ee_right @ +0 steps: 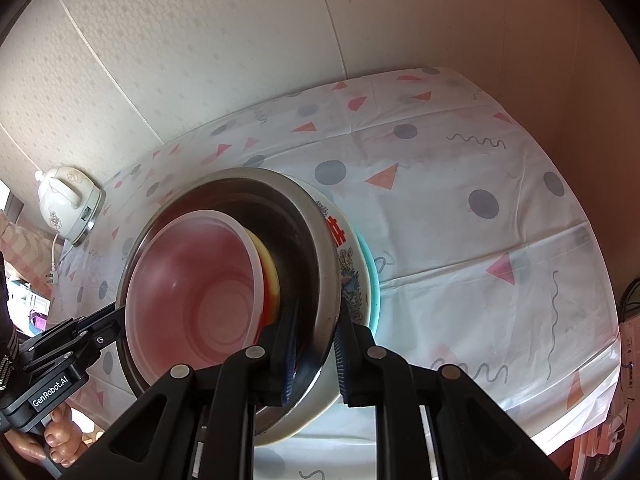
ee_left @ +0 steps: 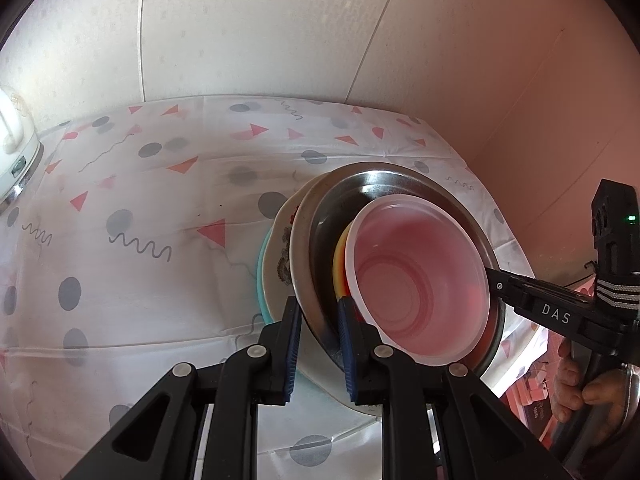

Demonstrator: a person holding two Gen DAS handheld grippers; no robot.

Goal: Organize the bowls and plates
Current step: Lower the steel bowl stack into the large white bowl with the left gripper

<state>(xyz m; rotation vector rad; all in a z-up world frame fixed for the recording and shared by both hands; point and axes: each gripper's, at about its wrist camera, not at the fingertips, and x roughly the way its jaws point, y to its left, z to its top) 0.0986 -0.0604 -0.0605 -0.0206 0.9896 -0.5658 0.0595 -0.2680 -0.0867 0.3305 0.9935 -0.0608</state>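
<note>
A stack of dishes is held up over the table between both grippers. It holds a translucent pink plastic bowl (ee_left: 416, 280) (ee_right: 192, 292) inside a steel bowl (ee_left: 384, 184) (ee_right: 280, 216), over a white patterned plate (ee_left: 284, 240) (ee_right: 348, 264) and a teal plate (ee_left: 262, 276) (ee_right: 370, 280). A yellow-orange rim shows behind the pink bowl. My left gripper (ee_left: 318, 336) is shut on the stack's rim on one side. My right gripper (ee_right: 316, 344) is shut on the rim on the opposite side; it also shows at the right of the left wrist view (ee_left: 496, 280).
The table wears a white cloth (ee_left: 140, 208) (ee_right: 500, 240) with grey dots and pink triangles. A white electric kettle (ee_left: 12, 140) (ee_right: 68, 204) stands at the table's far left by the wall. The table edge falls off at the right.
</note>
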